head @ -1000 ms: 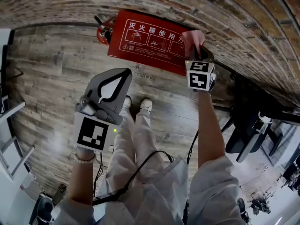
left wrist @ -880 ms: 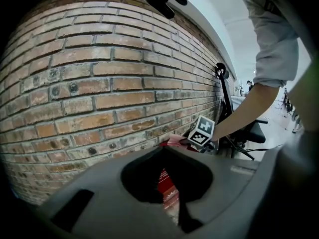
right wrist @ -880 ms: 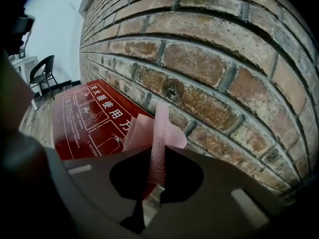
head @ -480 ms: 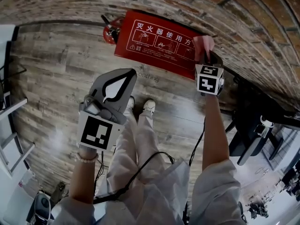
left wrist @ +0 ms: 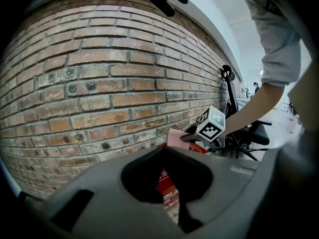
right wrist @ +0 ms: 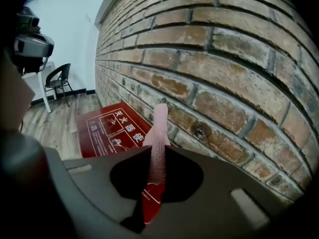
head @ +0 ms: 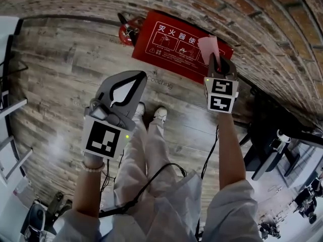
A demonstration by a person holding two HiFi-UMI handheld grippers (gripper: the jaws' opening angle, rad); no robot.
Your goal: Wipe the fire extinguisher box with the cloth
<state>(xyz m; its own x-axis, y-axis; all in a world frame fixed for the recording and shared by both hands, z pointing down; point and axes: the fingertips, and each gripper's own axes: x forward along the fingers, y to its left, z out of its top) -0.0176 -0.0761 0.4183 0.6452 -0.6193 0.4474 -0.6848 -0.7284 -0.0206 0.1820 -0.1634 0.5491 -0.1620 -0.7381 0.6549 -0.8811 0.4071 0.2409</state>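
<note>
The red fire extinguisher box with white print stands on the floor against the brick wall; it also shows in the right gripper view. My right gripper is shut on a pink cloth, which hangs over the box's right end. In the right gripper view the cloth sticks up out of the closed jaws. My left gripper is held over the wooden floor, short of the box, shut with nothing in it. From the left gripper view I see the box through the jaw gap.
A red fire extinguisher lies just left of the box. A brick wall runs behind. Black chair legs stand at the right. The person's legs and shoes are below the grippers. A cable hangs by the legs.
The right gripper with the pink cloth has shifted slightly over the box's right end. The head view has swung so the box sits further right. The left gripper has barely moved.
</note>
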